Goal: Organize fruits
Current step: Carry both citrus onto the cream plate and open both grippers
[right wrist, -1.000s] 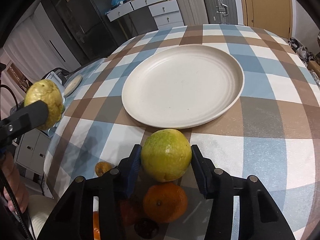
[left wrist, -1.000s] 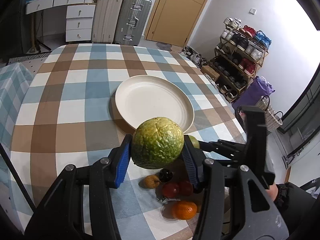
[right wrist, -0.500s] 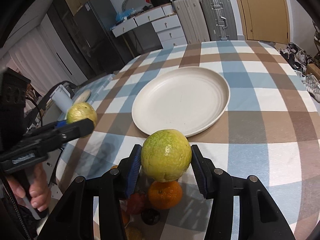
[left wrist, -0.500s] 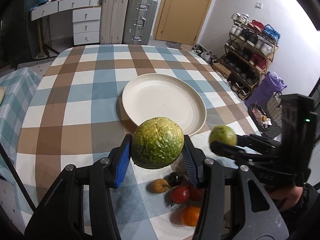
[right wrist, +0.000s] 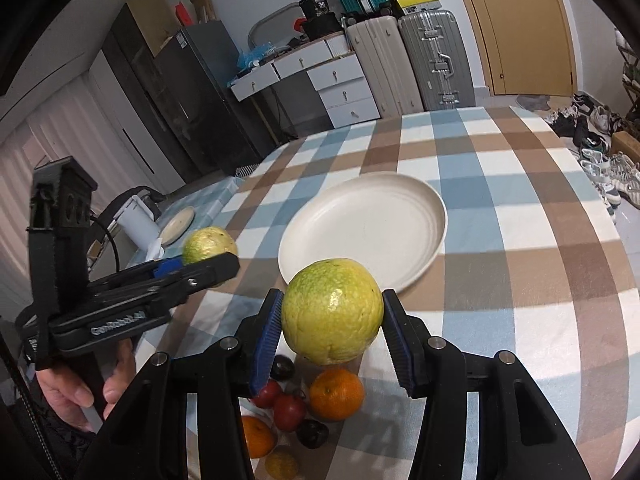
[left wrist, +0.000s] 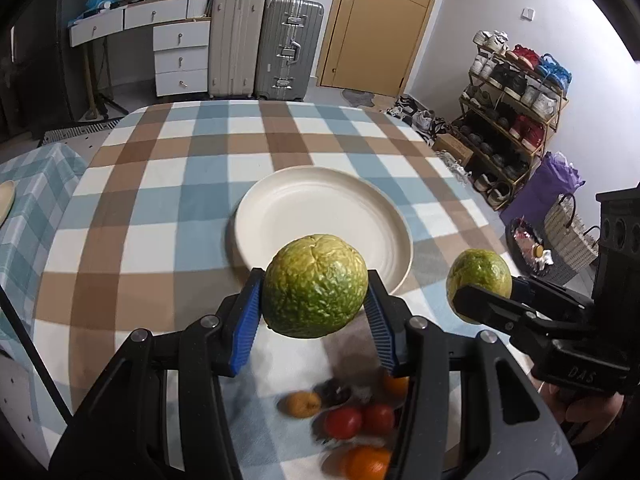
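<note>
My left gripper is shut on a bumpy green fruit, held above the table's near edge, short of the white plate. My right gripper is shut on a smoother yellow-green fruit, also in the air near the plate. Each gripper shows in the other's view with its fruit. Below them lie small fruits: oranges, red tomatoes, dark plums and a small yellow fruit.
The table wears a blue, brown and white checked cloth. The plate holds nothing. A second small table with a dish stands to the left. Suitcases, drawers and a shoe rack stand beyond.
Both grippers have risen and pulled back from the table with their fruits. The plate and the small fruits look farther away. The right gripper now shows beside the left one.
</note>
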A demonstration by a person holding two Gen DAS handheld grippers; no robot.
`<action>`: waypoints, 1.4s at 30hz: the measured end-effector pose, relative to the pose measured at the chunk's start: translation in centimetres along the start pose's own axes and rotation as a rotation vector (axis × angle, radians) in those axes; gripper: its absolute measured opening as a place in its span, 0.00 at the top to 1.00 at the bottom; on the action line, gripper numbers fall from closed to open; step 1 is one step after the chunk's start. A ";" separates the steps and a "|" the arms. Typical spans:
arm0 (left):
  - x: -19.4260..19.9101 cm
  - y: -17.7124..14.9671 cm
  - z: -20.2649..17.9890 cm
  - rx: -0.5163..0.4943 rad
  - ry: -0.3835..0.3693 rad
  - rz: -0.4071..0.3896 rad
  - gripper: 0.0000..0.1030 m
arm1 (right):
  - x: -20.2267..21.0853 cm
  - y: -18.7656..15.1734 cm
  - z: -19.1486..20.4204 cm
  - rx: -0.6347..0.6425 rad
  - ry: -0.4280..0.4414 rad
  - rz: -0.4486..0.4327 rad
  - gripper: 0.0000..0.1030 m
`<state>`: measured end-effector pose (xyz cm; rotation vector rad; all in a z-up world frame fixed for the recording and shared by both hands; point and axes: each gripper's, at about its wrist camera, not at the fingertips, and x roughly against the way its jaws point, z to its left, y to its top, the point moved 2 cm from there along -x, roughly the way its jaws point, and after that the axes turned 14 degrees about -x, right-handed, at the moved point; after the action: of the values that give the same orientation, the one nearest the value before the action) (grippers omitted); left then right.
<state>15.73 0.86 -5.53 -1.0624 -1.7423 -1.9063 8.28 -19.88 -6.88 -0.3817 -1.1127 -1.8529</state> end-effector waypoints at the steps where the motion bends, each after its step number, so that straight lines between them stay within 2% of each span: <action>1: -0.2 0.5 0.0 -0.008 0.006 -0.002 0.55 | 0.1 0.4 0.1 0.004 0.003 -0.006 0.52; 7: -2.8 4.5 1.0 -0.032 0.009 0.014 0.55 | -0.3 4.1 0.2 0.038 0.012 -0.036 0.52; 15: -9.2 9.0 3.0 -0.075 0.008 0.064 0.55 | -5.3 9.6 -1.0 0.072 -0.005 0.009 0.52; 20: -13.9 10.9 5.3 0.000 -0.014 0.092 0.55 | -9.7 11.4 -2.0 0.088 -0.026 0.055 0.52; 24: -17.2 11.1 6.0 -0.004 -0.017 0.117 0.55 | -13.4 12.7 -3.1 0.063 -0.023 0.089 0.52; 29: -19.8 10.0 6.8 0.033 -0.048 0.160 0.55 | -15.9 13.0 -3.7 0.061 -0.019 0.109 0.52; 34: -20.2 9.6 6.4 0.010 -0.034 0.155 0.55 | -17.0 12.7 -4.6 0.047 -0.028 0.129 0.52; 42: -20.5 9.8 5.4 0.020 -0.073 0.145 0.54 | -17.3 12.5 -5.6 -0.015 0.004 0.146 0.51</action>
<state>37.58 -0.43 -13.62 -1.2298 -1.6706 -1.7793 28.85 -17.19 -14.41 -0.4556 -1.0408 -1.7334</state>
